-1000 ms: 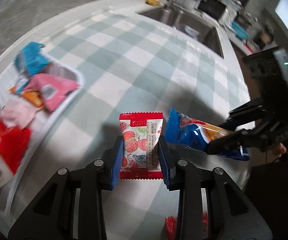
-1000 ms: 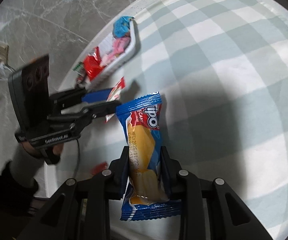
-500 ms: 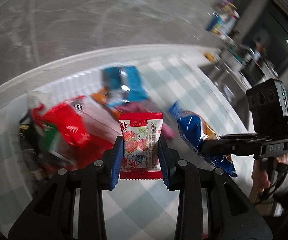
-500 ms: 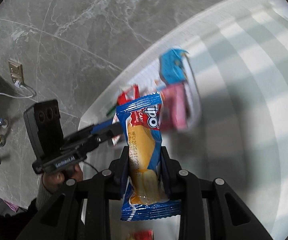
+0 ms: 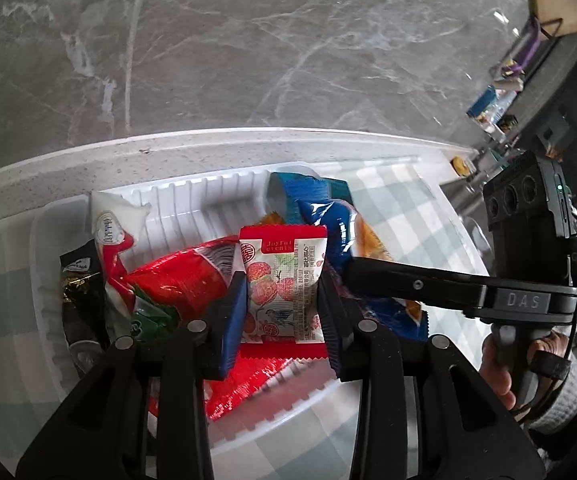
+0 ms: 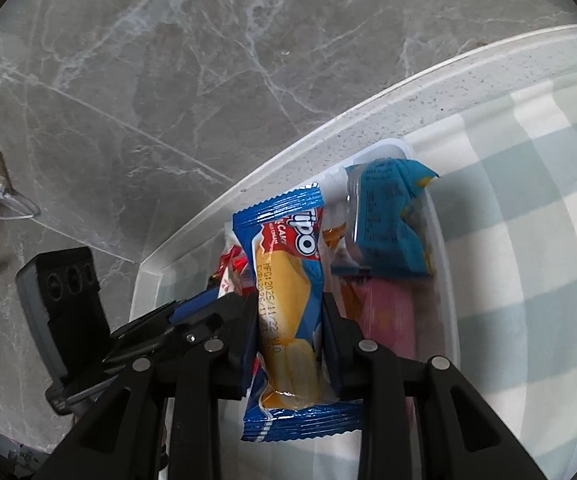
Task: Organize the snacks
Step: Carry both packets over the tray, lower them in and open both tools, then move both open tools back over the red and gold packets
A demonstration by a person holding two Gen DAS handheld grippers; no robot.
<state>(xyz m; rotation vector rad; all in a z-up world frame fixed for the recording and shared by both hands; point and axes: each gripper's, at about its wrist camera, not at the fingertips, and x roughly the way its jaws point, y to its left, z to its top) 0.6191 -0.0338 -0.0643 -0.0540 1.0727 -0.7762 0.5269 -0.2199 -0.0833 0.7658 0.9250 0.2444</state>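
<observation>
Left gripper (image 5: 282, 292): its blue pads pinch a small red-and-white snack packet (image 5: 282, 280) by both side edges, while its jaws are just beginning to part. The packet hangs upright over the white tray (image 5: 208, 196), above a large red wrapper (image 5: 180, 280) lying in the tray.

Right gripper (image 6: 288, 332): its pads grip a blue-and-yellow cake packet (image 6: 288, 300) lengthwise, the packet's crimped top end pointing away from the camera. It is held over the same tray, just beside the left gripper's packet (the two packets appear to touch in the left wrist view, though contact cannot be confirmed).

Tray contents: a bright blue packet (image 6: 388, 220) leans on the tray's far corner, a pink packet (image 6: 384, 312) lies below it along the right wall, and a black packet (image 5: 80, 292) and a white-topped packet (image 5: 112, 228) stand against the left wall.

The tray sits at the far edge of the counter (image 5: 88, 152), on a green-and-white checked cloth (image 6: 528, 240), close to the grey marble wall (image 5: 248, 40).

A person's hand (image 5: 528, 364) grasps the right gripper's handle at the right edge of the left wrist view.
</observation>
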